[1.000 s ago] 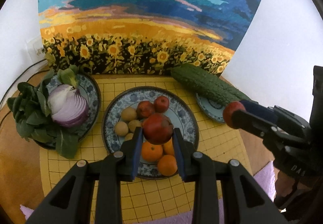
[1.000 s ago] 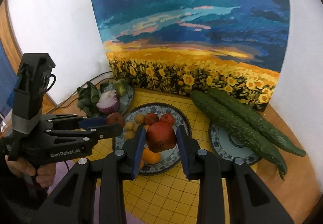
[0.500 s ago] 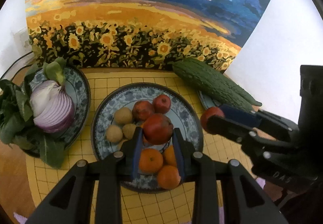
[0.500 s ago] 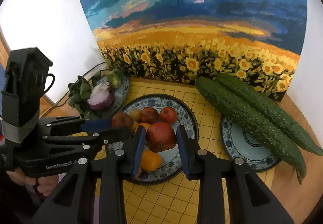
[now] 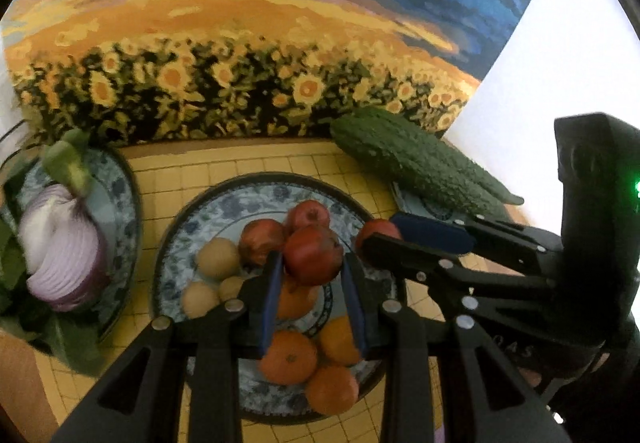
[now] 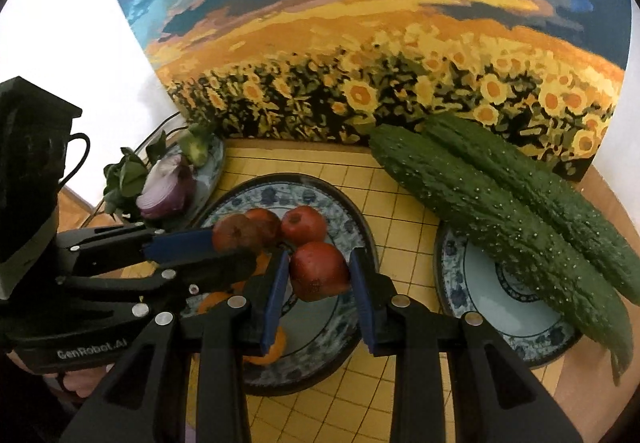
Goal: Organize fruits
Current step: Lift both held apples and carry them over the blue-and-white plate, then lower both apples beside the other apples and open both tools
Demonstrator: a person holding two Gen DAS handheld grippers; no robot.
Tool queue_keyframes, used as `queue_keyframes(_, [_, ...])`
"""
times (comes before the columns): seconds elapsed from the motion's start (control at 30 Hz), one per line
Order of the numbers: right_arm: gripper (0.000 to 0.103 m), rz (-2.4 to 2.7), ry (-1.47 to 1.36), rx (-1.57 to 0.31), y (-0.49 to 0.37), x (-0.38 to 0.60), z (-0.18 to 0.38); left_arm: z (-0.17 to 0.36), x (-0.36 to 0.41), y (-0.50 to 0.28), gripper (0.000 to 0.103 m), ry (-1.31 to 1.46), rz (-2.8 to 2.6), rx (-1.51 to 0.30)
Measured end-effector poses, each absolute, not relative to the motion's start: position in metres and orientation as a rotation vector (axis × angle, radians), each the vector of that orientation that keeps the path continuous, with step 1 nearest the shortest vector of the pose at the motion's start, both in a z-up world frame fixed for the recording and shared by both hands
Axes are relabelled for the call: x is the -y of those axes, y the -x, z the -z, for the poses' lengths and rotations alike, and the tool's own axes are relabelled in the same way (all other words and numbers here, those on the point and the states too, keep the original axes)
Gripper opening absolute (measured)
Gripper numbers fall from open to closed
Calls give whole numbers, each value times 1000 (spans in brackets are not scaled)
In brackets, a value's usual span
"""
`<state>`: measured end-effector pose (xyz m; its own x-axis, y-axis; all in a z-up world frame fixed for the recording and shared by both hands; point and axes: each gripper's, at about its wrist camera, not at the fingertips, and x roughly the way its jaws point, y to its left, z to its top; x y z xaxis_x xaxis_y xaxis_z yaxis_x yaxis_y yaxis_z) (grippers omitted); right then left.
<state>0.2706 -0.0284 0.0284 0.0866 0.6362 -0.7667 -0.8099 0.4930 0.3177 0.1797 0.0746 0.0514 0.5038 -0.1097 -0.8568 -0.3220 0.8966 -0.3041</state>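
Note:
My left gripper [image 5: 312,268] is shut on a dark red fruit [image 5: 311,249] and hangs just above the blue patterned centre plate [image 5: 176,243]. On that plate lie two red fruits [image 5: 308,212], pale round fruits [image 5: 218,257] and several oranges [image 5: 288,357]. My right gripper [image 6: 319,261] is shut on a second red fruit [image 6: 320,273] over the same plate [image 6: 354,213], toward its right half. Each gripper shows in the other's view from the side, the right gripper [image 5: 378,243] and the left gripper [image 6: 236,245], fingertips close together over the plate.
A plate with a halved purple onion [image 5: 60,243] and leafy greens stands left. Two long bumpy cucumbers [image 6: 500,219] lie across a smaller plate [image 6: 500,307] on the right. A yellow grid mat [image 6: 400,219] covers the table, and a sunflower painting [image 6: 360,43] leans against the wall behind.
Both grippers have come down and forward toward the centre plate, each still holding its red fruit. The plate and its fruit now look larger and nearer.

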Motion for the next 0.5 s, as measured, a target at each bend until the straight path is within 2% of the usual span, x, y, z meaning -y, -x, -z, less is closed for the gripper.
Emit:
queue_keyframes(0.23, [33,-1106,144,-1058,-283,32,-17,-48,-71,-187,31,447,-111,-1045])
queue_keyframes(0.37, [33,-1128,74,-1101,-291,32,-12,-46,-72,-189,36,452,-113,-1045])
queue_keyframes(0.5, [33,-1126,73,-1117,-292,29,-6,-46,-73,-188,36,443,-126,-1049])
